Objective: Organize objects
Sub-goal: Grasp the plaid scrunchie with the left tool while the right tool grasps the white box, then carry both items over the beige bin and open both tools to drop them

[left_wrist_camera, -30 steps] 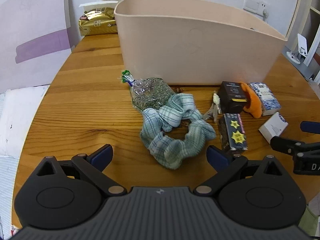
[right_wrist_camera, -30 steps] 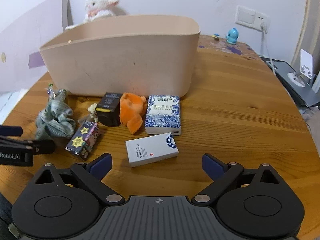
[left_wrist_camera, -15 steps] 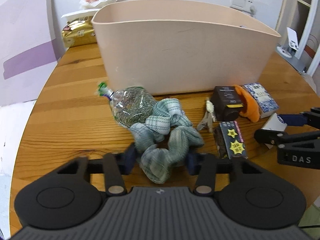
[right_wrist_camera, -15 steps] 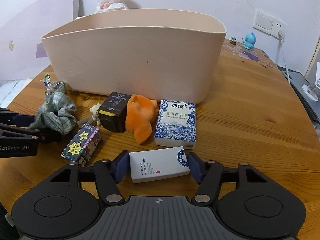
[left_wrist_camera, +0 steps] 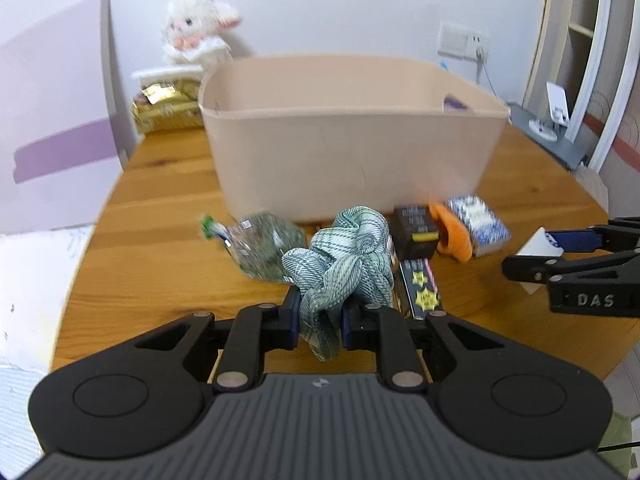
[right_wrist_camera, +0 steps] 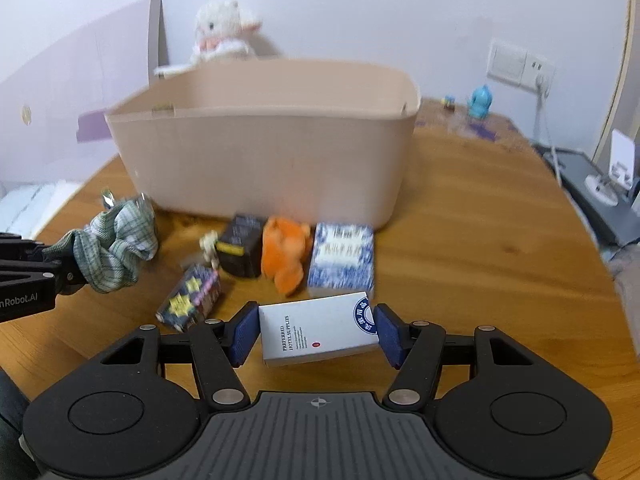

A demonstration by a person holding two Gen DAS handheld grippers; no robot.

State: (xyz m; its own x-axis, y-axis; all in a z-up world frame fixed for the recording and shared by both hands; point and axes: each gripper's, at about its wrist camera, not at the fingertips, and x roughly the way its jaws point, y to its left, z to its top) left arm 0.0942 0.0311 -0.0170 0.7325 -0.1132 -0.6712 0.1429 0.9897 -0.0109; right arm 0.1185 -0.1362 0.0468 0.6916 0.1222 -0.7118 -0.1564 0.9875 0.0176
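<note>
**A:** What's on your far left?

**B:** In my left tongs' view, a clear bag of dried herbs [left_wrist_camera: 266, 249] lies on the wooden table [left_wrist_camera: 160, 280], just in front of the beige bin [left_wrist_camera: 352, 152]. Just right of it, my left gripper [left_wrist_camera: 320, 316] is pinched tight on a green plaid scrunchie [left_wrist_camera: 344, 256]; the fabric bunches up between the pads and looks lifted off the wood.

**A:** And next along?

**B:** A dark box with yellow stars [right_wrist_camera: 190, 298], then a black box with a yellow band [right_wrist_camera: 242, 250], an orange plush toy [right_wrist_camera: 286, 254] leaning against it, and a blue-and-white patterned box [right_wrist_camera: 342, 258] touching the toy. All sit on the table in front of the bin.

**A:** Your right hand?

**B:** My right gripper [right_wrist_camera: 316, 334] is clamped on a white box printed "Preferred Hotel Supplies" [right_wrist_camera: 318, 330], one pad on each short end, tilted slightly and held above the table, near the patterned box.

**A:** Anything behind?

**B:** A white plush lamb [right_wrist_camera: 224, 30] beyond the bin.
</note>
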